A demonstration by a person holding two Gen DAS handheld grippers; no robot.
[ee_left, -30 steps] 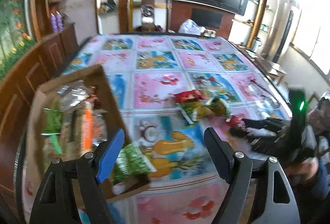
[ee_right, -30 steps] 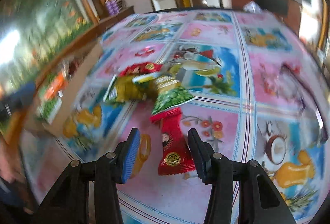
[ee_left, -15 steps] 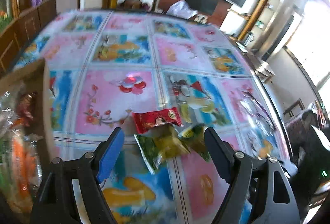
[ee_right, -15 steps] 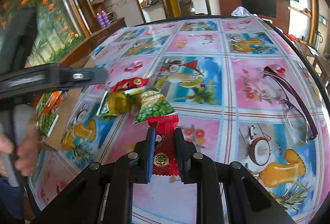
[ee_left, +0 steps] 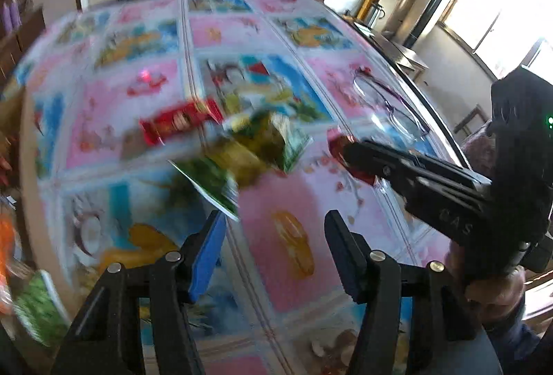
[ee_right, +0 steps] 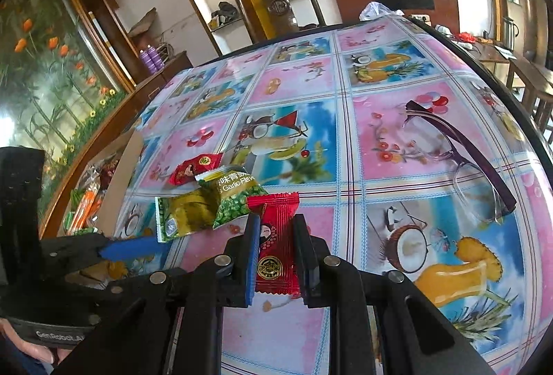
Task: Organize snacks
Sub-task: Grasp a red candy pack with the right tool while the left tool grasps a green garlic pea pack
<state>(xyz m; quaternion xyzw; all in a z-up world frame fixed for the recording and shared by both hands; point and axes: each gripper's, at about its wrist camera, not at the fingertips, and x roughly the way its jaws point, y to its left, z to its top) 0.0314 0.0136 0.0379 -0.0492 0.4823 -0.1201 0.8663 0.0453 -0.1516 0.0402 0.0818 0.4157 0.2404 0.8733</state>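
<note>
My right gripper [ee_right: 276, 231] is shut on a red candy packet [ee_right: 276, 257] with a gold seal, just above the tablecloth. Beyond it lie a green garlic-pea packet [ee_right: 235, 198], a yellow-green packet [ee_right: 186, 212] and a second red packet [ee_right: 195, 164]. In the left wrist view the same pile is blurred: the red packet [ee_left: 179, 124] and the green packets [ee_left: 242, 157]. My left gripper [ee_left: 274, 236] hovers just short of the pile. Its jaws are closing with nothing between them. Its blue pad [ee_right: 131, 245] reaches in beside the yellow-green packet.
A cardboard box [ee_right: 117, 164] holding several snacks stands at the table's left edge. A pair of purple-framed glasses [ee_right: 463, 150] lies on the right of the patterned tablecloth [ee_right: 297, 77]. A hand [ee_left: 490, 295] holds the right gripper.
My left gripper swung from over the box to the snack pile and its jaws narrowed. My right gripper closed on the red candy packet and rolled slightly.
</note>
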